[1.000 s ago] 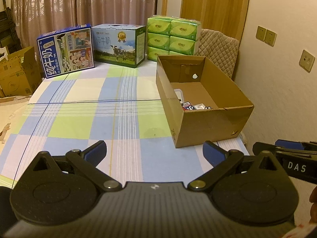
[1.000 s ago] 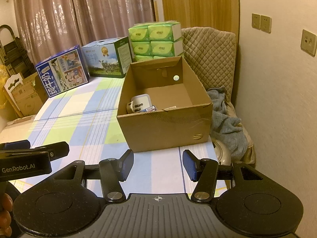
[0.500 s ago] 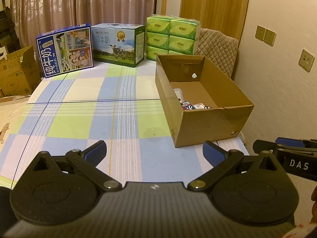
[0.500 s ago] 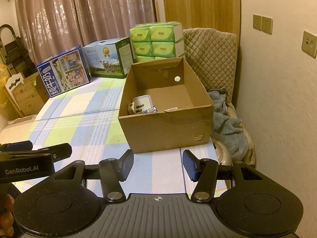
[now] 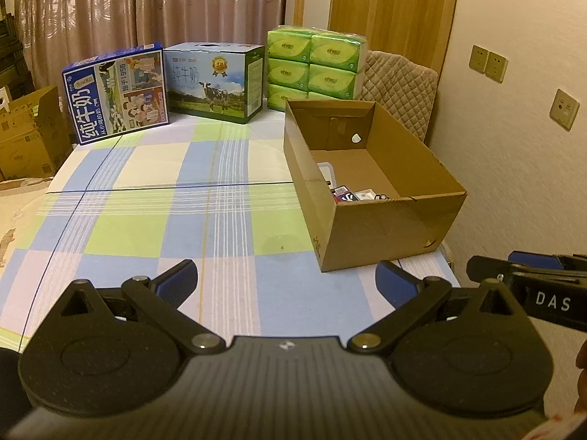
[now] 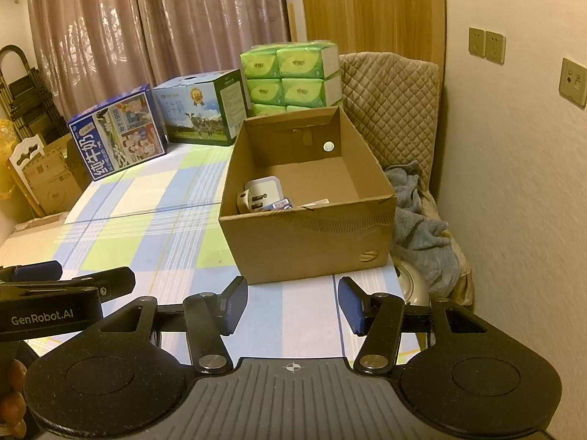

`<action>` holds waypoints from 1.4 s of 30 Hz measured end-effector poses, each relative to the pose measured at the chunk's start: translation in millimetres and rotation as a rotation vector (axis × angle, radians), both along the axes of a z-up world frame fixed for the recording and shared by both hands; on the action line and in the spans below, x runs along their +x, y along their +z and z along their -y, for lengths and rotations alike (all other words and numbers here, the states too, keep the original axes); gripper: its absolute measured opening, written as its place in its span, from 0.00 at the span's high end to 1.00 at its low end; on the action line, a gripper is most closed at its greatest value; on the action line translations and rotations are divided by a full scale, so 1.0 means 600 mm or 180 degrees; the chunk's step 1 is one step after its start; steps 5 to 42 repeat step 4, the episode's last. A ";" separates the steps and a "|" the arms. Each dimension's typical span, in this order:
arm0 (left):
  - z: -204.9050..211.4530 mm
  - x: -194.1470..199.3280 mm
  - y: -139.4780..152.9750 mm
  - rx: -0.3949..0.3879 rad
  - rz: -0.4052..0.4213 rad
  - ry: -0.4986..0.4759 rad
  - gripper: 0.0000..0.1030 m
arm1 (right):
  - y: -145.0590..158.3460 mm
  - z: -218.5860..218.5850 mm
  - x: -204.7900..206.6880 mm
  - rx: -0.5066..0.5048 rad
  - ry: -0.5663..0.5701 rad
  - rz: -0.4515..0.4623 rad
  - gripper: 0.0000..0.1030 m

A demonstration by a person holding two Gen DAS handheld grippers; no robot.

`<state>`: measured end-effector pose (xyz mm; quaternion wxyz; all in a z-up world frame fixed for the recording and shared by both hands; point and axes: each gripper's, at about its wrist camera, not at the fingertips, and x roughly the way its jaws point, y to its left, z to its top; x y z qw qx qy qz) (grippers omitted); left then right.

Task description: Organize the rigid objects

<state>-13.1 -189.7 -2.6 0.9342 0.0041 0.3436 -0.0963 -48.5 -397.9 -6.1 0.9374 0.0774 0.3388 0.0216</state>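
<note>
Dim room with pinkish curtains (image 5: pixel 146 7) at the back and a bench (image 5: pixel 154 220) under a blue, green and white checked cloth. The open cardboard box (image 6: pixel 312 245) sits straight ahead of the right tool (image 6: pixel 292 306), just past its fingertips, and ahead and to the right of the left tool (image 5: pixel 286 282). Down in the box's near-left corner there's a white plug adapter (image 6: pixel 258 194) and a couple of small packets (image 5: pixel 345 195) next to it, partly hidden by the front wall.

Both tools hover over the near edge of the bench with nothing between the blue pads: the left one spread wide, the right one parted a bit less.

Farther out, way beyond the tools, a blue milk carton box (image 5: pixel 117 91), a second milk box with a cow on it (image 5: pixel 214 82) and a stack of green tissue packs (image 5: pixel 315 66) line the far edge. Right of the cardboard box, off the bench, there's a quilted chair (image 6: pixel 392 110) with a grey cloth (image 6: pixel 418 227) on it.
</note>
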 end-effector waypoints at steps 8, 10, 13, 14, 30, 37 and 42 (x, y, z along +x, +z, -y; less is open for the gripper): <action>-0.001 -0.001 0.001 -0.0028 0.0010 0.0002 0.01 | 0.000 0.000 0.000 -0.0002 0.0000 0.0000 0.50; -0.001 -0.001 0.001 -0.0028 0.0010 0.0002 0.01 | 0.000 0.000 0.000 -0.0002 0.0000 0.0000 0.50; -0.001 -0.001 0.001 -0.0028 0.0010 0.0002 0.01 | 0.000 0.000 0.000 -0.0002 0.0000 0.0000 0.50; -0.001 -0.001 0.001 -0.0028 0.0010 0.0002 0.01 | 0.000 0.000 0.000 -0.0002 0.0000 0.0000 0.50; -0.001 -0.001 0.001 -0.0028 0.0010 0.0002 0.01 | 0.000 0.000 0.000 -0.0002 0.0000 0.0000 0.50; -0.001 -0.001 0.001 -0.0028 0.0010 0.0002 0.01 | 0.000 0.000 0.000 -0.0002 0.0000 0.0000 0.50; -0.001 -0.001 0.001 -0.0028 0.0010 0.0002 0.01 | 0.000 0.000 0.000 -0.0002 0.0000 0.0000 0.50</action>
